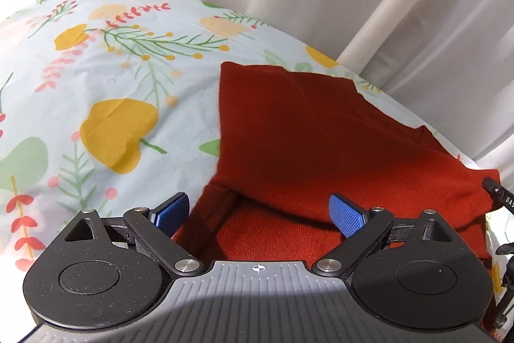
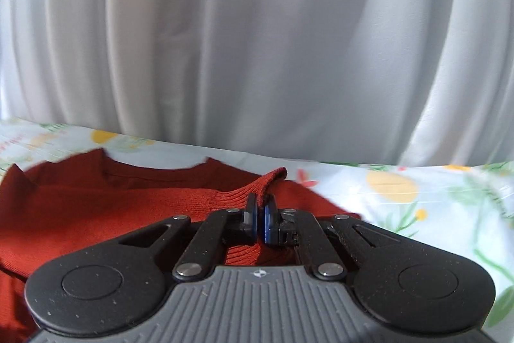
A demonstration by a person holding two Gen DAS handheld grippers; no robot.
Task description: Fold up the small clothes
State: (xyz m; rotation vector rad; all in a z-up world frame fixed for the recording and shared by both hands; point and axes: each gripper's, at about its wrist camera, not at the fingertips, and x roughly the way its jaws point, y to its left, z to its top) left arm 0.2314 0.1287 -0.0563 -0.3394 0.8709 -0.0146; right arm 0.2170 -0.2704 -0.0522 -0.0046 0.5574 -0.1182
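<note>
Pinching sweater cuff, right gripper angled down; left gripper fingers spread.

1. You have a rust-red sweater of soft knit cloth, matt, with a fine stitch grain; its cuff in the right wrist view is ribbed.
2. Your bedsheet is thin, smooth woven cloth with a printed floral pattern, creased and only faintly shiny.
3. The curtain behind is light, smooth white fabric hanging in soft folds.
4. Your left gripper has matt black, finely speckled plastic arms, polished metal pivot pins and grey ribbed plastic on the body.
5. Its blue pads look rubbery, with a fine cross-hatched texture.
6. Your right gripper shows the same matt black plastic and shiny pins.
</note>
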